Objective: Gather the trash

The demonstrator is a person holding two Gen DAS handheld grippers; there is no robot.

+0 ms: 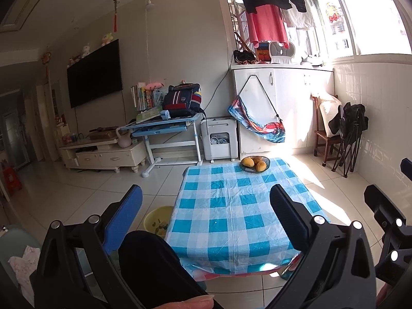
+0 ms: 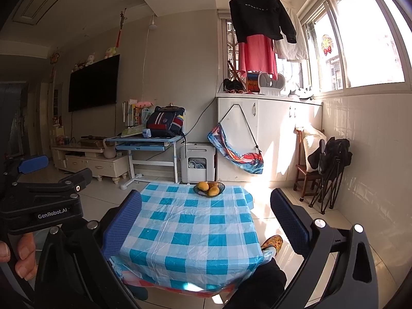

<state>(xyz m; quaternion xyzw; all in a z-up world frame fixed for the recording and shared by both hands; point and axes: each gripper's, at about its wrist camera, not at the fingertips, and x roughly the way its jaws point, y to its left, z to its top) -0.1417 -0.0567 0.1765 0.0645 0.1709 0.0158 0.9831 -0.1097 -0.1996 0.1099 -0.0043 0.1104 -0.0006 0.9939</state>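
Note:
A low table with a blue-and-white checked cloth [image 1: 231, 206] stands in front of me; it also shows in the right wrist view [image 2: 195, 231]. A yellow basin [image 1: 155, 219] with a few scraps inside sits on the floor left of the table. My left gripper [image 1: 206, 206] is open and empty, held above the table's near end. My right gripper [image 2: 206, 211] is open and empty, also above the near end. No trash shows on the cloth.
A dark bowl of mangoes [image 1: 255, 164] sits at the table's far end, also in the right wrist view [image 2: 209, 188]. A blue desk [image 1: 164, 126], a white cabinet [image 1: 278, 108], a chair with folded items [image 1: 342, 134] and a slippered foot [image 2: 273, 242] surround it.

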